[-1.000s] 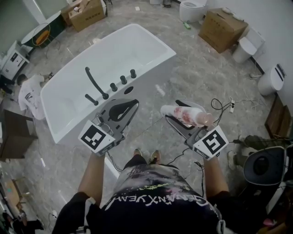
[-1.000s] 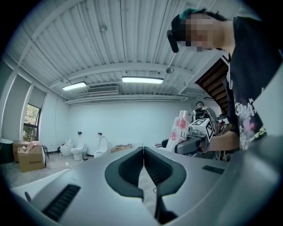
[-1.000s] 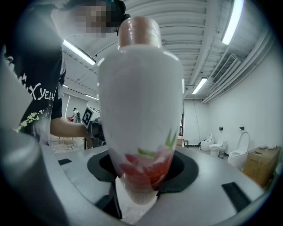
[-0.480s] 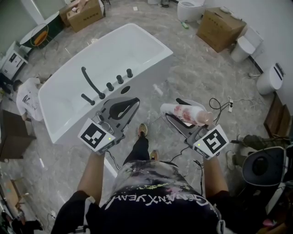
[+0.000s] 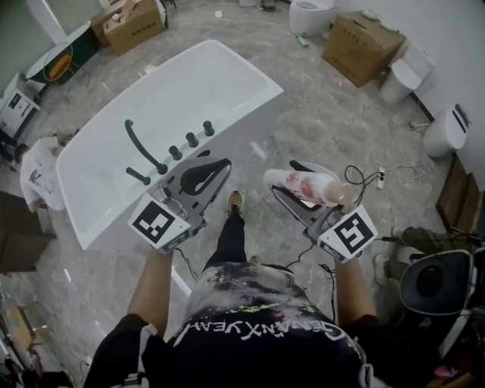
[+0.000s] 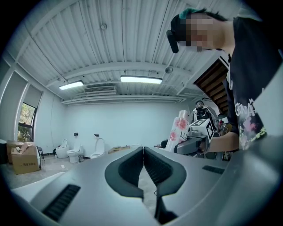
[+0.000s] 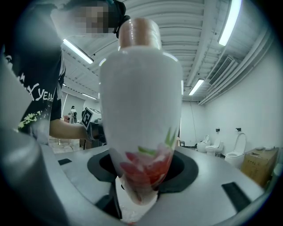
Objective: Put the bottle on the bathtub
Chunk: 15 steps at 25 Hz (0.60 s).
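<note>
A white bottle [image 5: 307, 188] with red flower print and a pinkish cap lies crosswise in my right gripper [image 5: 292, 184], which is shut on it; in the right gripper view the bottle [image 7: 140, 123] fills the middle, cap up. The white bathtub [image 5: 163, 114] with a black faucet [image 5: 144, 148] and black knobs stands to the front left on the marble floor. My left gripper [image 5: 204, 174] hovers over the tub's near rim, jaws shut with nothing between them. From the left gripper view the bottle [image 6: 177, 132] appears off to the right.
Cardboard boxes [image 5: 362, 45] and toilets [image 5: 309, 14] stand at the far right; another box [image 5: 129, 21] is far left. Cables [image 5: 364, 178] trail on the floor to the right. A person in white [image 5: 38, 170] crouches left of the tub. My foot [image 5: 235, 203] is stepping forward.
The bathtub has slid down-left in the head view as I step forward; one leg now reaches ahead. Both grippers keep their pose, with the bottle still held.
</note>
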Each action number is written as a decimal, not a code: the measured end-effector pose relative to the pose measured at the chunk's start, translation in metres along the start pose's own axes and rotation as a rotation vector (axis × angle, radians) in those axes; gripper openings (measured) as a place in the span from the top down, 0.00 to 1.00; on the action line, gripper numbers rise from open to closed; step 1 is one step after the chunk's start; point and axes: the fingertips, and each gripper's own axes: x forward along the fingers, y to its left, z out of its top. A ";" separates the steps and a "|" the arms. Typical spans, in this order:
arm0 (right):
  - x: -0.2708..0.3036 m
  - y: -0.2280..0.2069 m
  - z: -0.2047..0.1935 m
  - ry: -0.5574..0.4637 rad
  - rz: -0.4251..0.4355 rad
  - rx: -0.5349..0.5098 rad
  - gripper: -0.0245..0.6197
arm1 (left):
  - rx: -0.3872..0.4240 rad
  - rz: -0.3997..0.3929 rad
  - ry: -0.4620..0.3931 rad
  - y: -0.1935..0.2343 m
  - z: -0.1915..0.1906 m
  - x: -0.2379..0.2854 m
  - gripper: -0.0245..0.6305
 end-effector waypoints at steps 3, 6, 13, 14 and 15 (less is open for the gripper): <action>0.011 -0.032 0.000 0.002 -0.002 0.007 0.61 | -0.004 -0.006 0.000 0.022 0.001 0.026 0.93; 0.026 -0.055 -0.001 0.008 -0.002 0.013 0.61 | -0.012 -0.008 0.004 0.046 -0.003 0.044 0.93; 0.071 -0.106 -0.008 0.025 -0.013 0.035 0.61 | -0.039 -0.022 0.013 0.106 -0.017 0.077 0.93; 0.079 -0.114 -0.007 0.027 -0.015 0.039 0.61 | -0.045 -0.025 0.015 0.117 -0.018 0.081 0.93; 0.086 -0.122 -0.006 0.030 -0.017 0.042 0.61 | -0.049 -0.026 0.016 0.127 -0.018 0.085 0.93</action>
